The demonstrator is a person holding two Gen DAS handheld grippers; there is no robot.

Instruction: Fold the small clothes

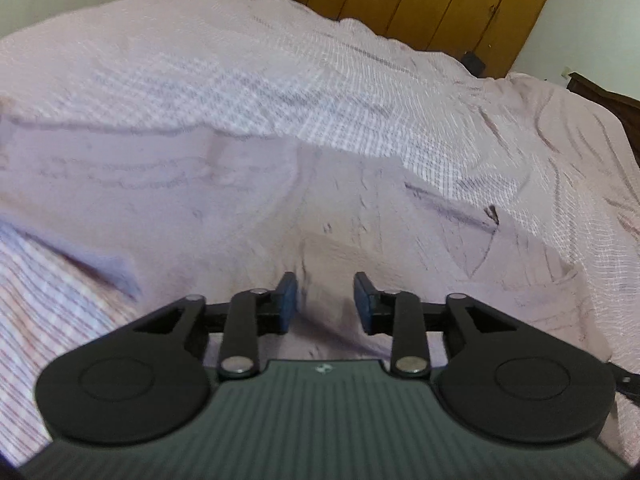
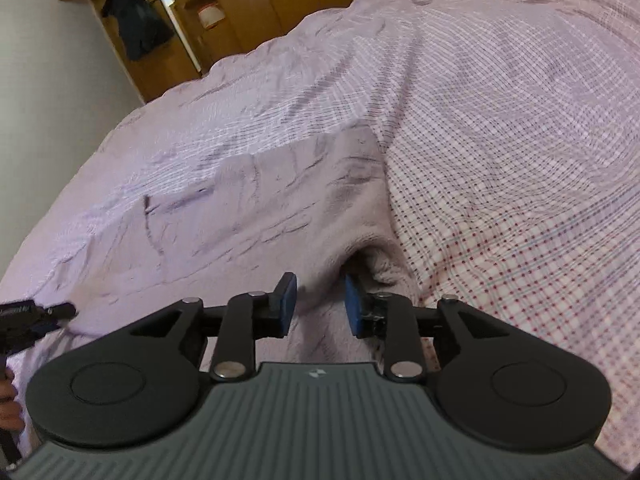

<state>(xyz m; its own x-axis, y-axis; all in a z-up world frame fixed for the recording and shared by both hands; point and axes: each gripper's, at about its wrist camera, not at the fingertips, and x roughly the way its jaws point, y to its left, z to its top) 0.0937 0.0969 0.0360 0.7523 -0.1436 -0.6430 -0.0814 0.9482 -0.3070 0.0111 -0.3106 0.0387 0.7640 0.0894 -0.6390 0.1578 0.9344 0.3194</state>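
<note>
- Checked pink-and-white bedsheet (image 2: 500, 128) covers the bed.
- Pale lilac fleece garment (image 1: 248, 208) lies flat on it, partly folded (judging by its doubled edge).
- Left gripper (image 1: 325, 300) and right gripper (image 2: 320, 304) hover over the garment, jaws spread, pinching nothing; next: grip an edge.

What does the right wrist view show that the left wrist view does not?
Only the right wrist view shows the left claw at its left edge and dark clothes hanging in the open wardrobe. Only the left wrist view shows the dark wooden bed frame. Both show the pale lilac fleece garment lying on the pink checked bedsheet, and brown wardrobe doors.
</note>
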